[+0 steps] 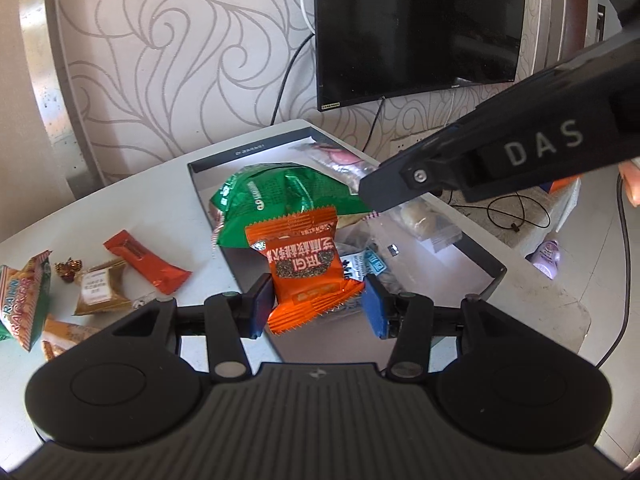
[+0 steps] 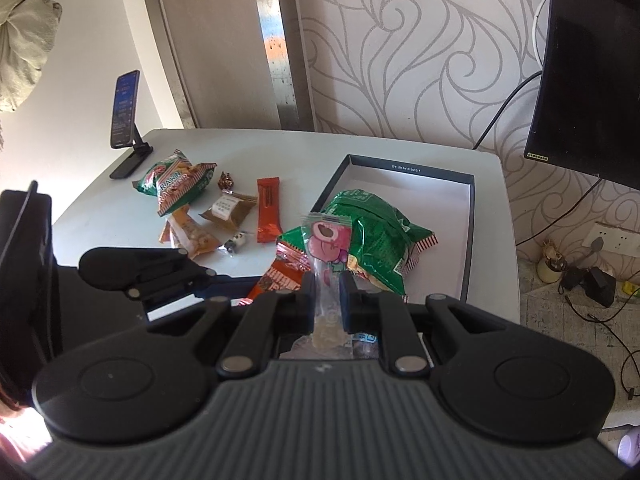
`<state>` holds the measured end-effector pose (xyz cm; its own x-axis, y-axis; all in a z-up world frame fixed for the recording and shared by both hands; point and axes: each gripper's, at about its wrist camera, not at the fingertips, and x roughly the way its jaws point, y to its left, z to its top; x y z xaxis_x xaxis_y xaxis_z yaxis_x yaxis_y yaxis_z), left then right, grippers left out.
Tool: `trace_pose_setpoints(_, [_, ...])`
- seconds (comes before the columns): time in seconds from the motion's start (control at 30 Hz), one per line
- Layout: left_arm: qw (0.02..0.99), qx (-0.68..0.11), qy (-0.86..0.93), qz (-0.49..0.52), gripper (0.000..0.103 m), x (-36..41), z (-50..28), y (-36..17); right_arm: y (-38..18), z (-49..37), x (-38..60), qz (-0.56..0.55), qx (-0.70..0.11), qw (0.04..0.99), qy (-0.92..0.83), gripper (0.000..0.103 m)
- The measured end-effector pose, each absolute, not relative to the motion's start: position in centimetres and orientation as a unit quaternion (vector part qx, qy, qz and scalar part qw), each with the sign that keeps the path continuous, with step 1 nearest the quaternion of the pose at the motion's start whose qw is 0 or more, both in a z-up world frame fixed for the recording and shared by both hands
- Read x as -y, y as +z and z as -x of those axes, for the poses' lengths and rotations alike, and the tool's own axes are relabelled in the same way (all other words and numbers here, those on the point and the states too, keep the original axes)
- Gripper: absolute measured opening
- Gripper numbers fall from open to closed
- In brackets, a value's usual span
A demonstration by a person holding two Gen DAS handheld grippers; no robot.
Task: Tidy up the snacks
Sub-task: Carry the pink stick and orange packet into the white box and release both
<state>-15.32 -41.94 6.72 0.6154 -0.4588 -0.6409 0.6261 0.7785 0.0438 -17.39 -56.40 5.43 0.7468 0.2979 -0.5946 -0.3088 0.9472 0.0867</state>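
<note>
Left wrist view first: the left gripper (image 1: 316, 300) has its jaws pressed on an orange snack packet (image 1: 308, 276), held over the near edge of the dark-rimmed box (image 1: 208, 160) on the white desk (image 1: 132, 200). Crossing in from the upper right, the right gripper's black body (image 1: 480, 160) hangs over the box and blocks part of its far side. Right wrist view now: the right gripper (image 2: 325, 300) has its jaws nearly together, pinching a clear pouch with a pink bear print (image 2: 326, 240), upright above the box's near end. Inside the box (image 2: 470, 216) lies one big green bag (image 2: 380, 236), with a few small clear and blue-printed packets near it, too jumbled to count. Off to the left on the open desk (image 2: 280, 148) sit the loose snacks: one green-and-red cracker bag (image 2: 176, 184), one red bar (image 2: 268, 208), one gold-brown packet (image 2: 228, 212), one orange packet (image 2: 192, 236), one small dark foil candy (image 2: 226, 180) and one tiny clear-wrapped sweet (image 2: 236, 242). A phone on a black stand (image 2: 126, 120) stands at the far left corner, and a dark wall screen (image 2: 592, 60) hangs at right, with cables and a socket on the floor beneath.
</note>
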Motion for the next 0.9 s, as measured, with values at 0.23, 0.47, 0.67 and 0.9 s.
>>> trace_pose_setpoints(0.23, [0.887, -0.319, -0.303, -0.141, 0.054, 43.3, 14.7, 6.2, 4.2, 15.6, 56.6, 0.017, -0.335, 0.926, 0.174, 0.015])
trace_pose_setpoints(0.47, [0.888, -0.326, -0.293, -0.138, 0.054, 43.9, 13.9, 5.7, 3.4, 13.4, 56.5, 0.025, -0.343, 0.92, 0.189, 0.015])
trace_pose_setpoints(0.67, [0.888, -0.334, -0.286, -0.133, 0.054, 44.4, 12.8, 5.0, 2.9, 11.5, 56.6, 0.033, -0.349, 0.916, 0.196, 0.015])
trace_pose_setpoints(0.9, [0.89, -0.34, -0.278, -0.12, 0.054, 45.2, 11.5, 4.4, 2.6, 9.1, 57.1, 0.046, -0.354, 0.914, 0.194, 0.015])
